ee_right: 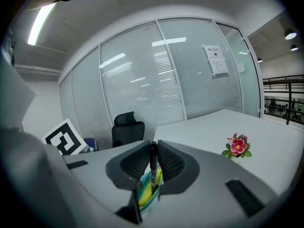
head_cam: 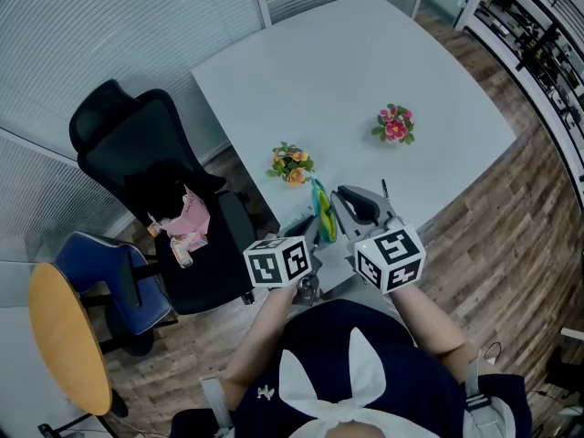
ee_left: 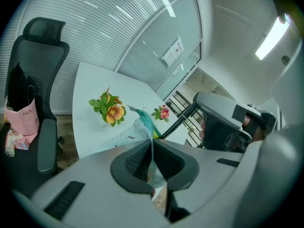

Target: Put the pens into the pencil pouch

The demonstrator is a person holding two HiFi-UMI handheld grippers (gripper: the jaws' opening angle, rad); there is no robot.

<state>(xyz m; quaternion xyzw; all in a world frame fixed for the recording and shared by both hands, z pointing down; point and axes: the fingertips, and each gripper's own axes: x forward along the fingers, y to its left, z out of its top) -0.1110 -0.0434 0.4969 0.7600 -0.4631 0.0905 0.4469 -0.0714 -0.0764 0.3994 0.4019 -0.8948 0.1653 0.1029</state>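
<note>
I'm clamping the pencil pouch's (ee_left: 131, 134) edge in my left gripper (ee_left: 152, 148), while my right gripper (ee_right: 153, 148) is gripping a black pen (ee_right: 153, 167) upright — its tip entering the pouch's mouth. For this pen, I'm judging, only lowering and letting go is remaining.

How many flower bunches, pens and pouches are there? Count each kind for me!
Flower bunches: 2, the orange flowers and the pink flowers
Pens in view: 1, the black pen
Pouches: 1, the pencil pouch
Total: 4
</note>
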